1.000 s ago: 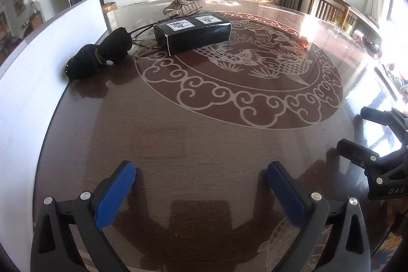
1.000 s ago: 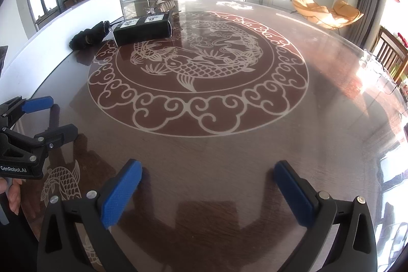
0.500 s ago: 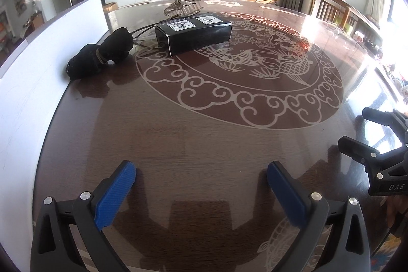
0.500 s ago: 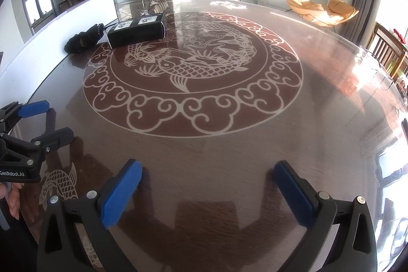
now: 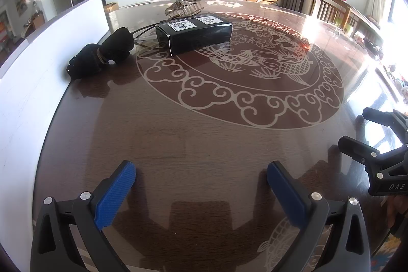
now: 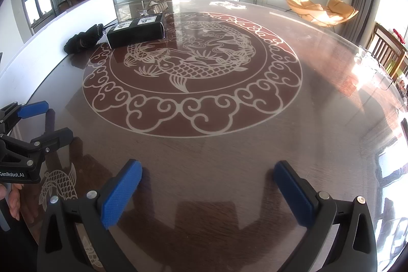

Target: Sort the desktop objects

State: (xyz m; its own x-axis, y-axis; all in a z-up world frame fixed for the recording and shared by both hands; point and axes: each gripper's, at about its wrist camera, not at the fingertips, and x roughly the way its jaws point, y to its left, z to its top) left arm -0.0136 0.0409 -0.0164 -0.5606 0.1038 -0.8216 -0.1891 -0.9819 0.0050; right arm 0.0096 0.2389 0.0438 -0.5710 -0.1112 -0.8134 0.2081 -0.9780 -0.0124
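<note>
On the big brown table [image 5: 204, 144], a fish picture circle [image 5: 242, 68] is the middle mark; the black box [image 5: 193, 36] sits on the far left edge of that circle; the black bundle [image 5: 102, 56] lies just left of the box, by the white board [image 5: 38, 68]; thin cables [image 5: 144, 29] run between them; a shiny silver thing [image 5: 183, 7] sits behind the box. Near the circle's close side, the left gripper [image 5: 201, 185] is wide open and holds nothing; the right gripper [image 6: 207, 185] is wide open too, holding nothing.
</note>
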